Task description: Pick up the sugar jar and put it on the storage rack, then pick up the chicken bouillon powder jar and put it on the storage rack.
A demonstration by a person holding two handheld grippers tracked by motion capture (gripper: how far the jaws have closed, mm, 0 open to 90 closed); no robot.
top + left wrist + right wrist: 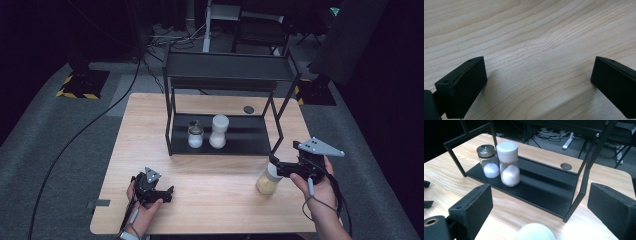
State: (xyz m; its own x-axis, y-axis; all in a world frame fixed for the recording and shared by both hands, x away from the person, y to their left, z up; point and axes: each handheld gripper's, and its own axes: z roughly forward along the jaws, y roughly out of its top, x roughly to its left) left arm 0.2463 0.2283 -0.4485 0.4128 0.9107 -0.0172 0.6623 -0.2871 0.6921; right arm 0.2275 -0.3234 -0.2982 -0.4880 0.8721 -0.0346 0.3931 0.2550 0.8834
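Note:
A jar of yellowish grains [266, 183] with a pale lid [535, 233] stands on the wooden table [210, 180] at the front right. My right gripper [275, 165] is open, its jaws spread wide on either side of that lid without touching it [539, 188]. My left gripper [169, 193] rests low over bare wood at the front left, open with nothing between its jaws [539, 67]. On the lower tray [250, 142] of a black two-tier shelf stand a short glass shaker with a metal cap [195, 135] [488, 161] and a taller white-lidded jar [219, 131] [508, 163], both holding white grains.
The shelf's upper level [227, 67] overhangs the tray, with thin black posts [584, 180] at the corners. A small dark round spot [248, 109] [566, 166] marks the table behind the shelf. Cables and chair legs lie on the floor beyond the table.

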